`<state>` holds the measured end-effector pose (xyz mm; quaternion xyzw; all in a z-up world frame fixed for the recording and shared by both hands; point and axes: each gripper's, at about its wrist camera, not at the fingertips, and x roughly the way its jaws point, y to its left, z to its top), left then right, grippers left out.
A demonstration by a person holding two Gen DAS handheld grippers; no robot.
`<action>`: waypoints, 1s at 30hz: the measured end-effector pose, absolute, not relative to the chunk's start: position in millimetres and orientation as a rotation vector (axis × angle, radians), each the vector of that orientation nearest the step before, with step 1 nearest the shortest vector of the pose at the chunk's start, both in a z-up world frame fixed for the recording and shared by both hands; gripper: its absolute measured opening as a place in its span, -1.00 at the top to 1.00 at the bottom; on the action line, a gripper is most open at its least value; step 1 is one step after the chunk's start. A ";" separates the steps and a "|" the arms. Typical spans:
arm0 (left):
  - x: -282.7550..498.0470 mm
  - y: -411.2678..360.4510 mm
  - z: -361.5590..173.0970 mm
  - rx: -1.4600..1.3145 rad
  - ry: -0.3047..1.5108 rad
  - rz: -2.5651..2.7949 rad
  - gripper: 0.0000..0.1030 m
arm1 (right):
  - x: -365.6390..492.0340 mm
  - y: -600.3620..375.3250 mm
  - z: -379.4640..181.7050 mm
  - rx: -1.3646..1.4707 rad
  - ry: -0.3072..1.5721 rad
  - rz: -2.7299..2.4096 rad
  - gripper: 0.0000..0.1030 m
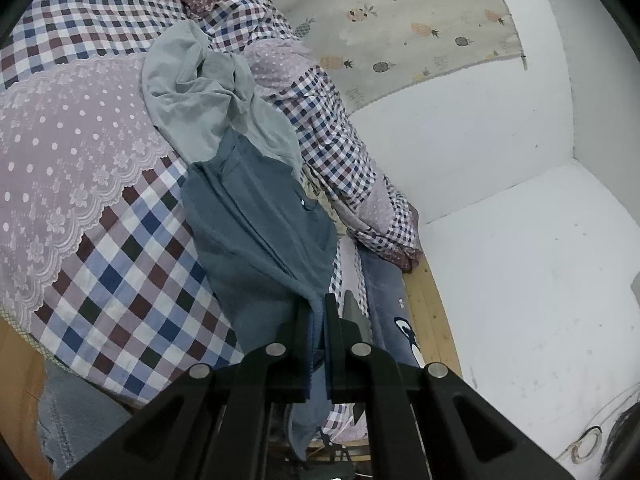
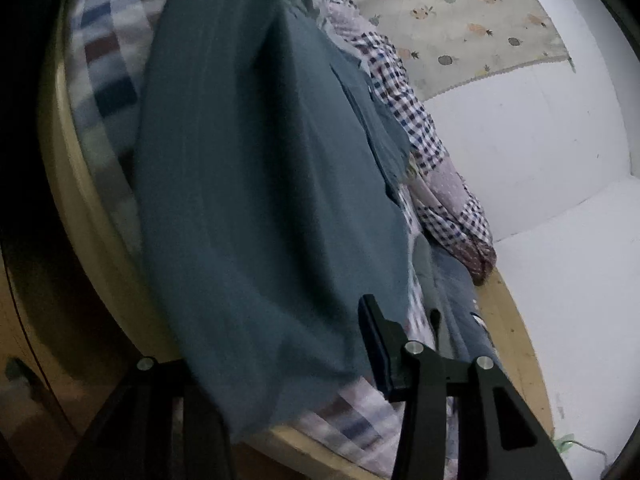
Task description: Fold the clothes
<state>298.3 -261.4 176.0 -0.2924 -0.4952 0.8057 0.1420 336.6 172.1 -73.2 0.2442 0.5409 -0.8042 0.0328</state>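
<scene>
A dark blue-grey soft cloth garment (image 1: 256, 232) lies stretched out long on a bed with a checked and dotted purple, blue and white cover (image 1: 120, 264). In the left wrist view its long side runs from the near edge of the bed, where the tongs are, away toward the far end of the bed. It is wide in the middle and gets thin near the tongs. A tiny white tag (image 1: 303, 201) sits on it, too small to read.

The left gripper (image 1: 318, 308) has its two black fingers pressed together on the near corner of the dark garment. The cloth is squeezed between them and hangs down below.

A light grey crumpled cloth (image 1: 200, 92) lies at the far end of the dark garment and touches it. To the right lies a rolled-up checked quilt (image 1: 336, 140). Past that is a pale sheet with little pineapples (image 1: 400, 12) printed on it, then a white wall (image 1: 500, 160). A strip of blue jeans cloth with a white and black picture patch (image 1: 404, 328) lies along the wooden bed edge (image 1: 424, 308).

In the right wrist view the dark garment (image 2: 260, 200) fills the middle and is blurry. It hangs over the left finger of the right gripper (image 2: 280, 344) and hides it. Only the right finger (image 2: 376, 340) shows, beside the cloth edge. I cannot tell if these tongs are apart or together.
</scene>
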 end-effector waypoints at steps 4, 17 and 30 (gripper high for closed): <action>298.3 -259.0 173.2 -0.860 -1.430 2.320 0.96 | 345.4 185.7 -68.3 0.742 1.682 -2.477 0.09; 298.2 -258.2 168.0 -0.876 -1.429 2.323 0.96 | 370.9 197.0 -51.7 0.727 1.754 -2.442 0.44; 305.0 -261.9 162.0 -0.897 -1.443 2.343 0.96 | 397.1 202.2 -25.5 0.682 1.734 -2.420 0.98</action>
